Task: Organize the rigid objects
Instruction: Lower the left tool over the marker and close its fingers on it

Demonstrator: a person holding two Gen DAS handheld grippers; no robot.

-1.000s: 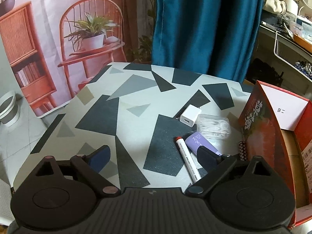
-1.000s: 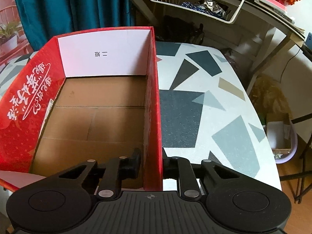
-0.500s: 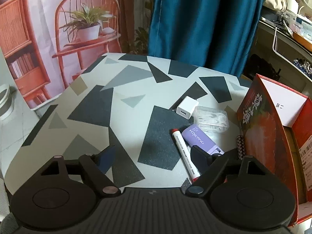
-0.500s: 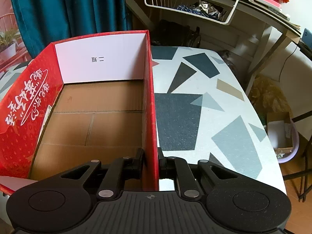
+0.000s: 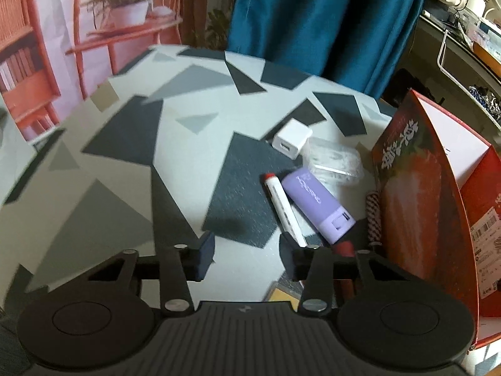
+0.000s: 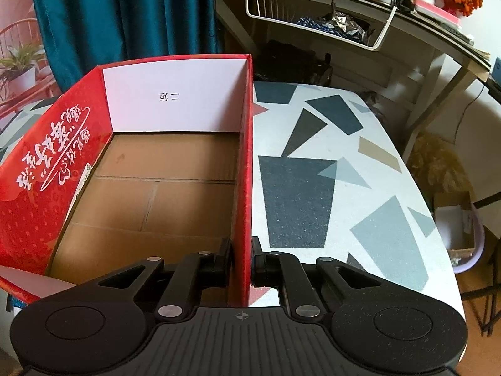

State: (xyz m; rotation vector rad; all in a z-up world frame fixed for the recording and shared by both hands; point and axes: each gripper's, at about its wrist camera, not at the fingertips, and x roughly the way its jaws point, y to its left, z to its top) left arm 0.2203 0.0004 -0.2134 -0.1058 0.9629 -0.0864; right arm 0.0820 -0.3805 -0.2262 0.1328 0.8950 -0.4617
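Observation:
A white marker with a red cap (image 5: pixel 281 203), a purple tube (image 5: pixel 316 200), a white charger cube (image 5: pixel 292 142) and a clear plastic case (image 5: pixel 335 163) lie together on the patterned table (image 5: pixel 156 163), left of the red cardboard box (image 5: pixel 416 188). My left gripper (image 5: pixel 247 257) hovers low over the table just short of them. Its jaws are closing with only bare table between them, and the right finger (image 5: pixel 291 255) sits at the marker's near end. My right gripper (image 6: pixel 241 263) is shut on the right wall of the red box (image 6: pixel 245 156), whose inside is bare cardboard.
A red-and-white braided cord (image 5: pixel 374 213) lies against the box's left side. A dark red stick (image 5: pixel 344 247) and a yellow item (image 5: pixel 281 294) show under the left gripper. A teal curtain (image 5: pixel 313 15) hangs behind; a desk with a wire basket (image 6: pixel 313 22) stands beyond the table.
My left gripper has sunk toward the table and the marker, and its jaws have narrowed a lot. The right gripper has pinched tight on the box wall without shifting.

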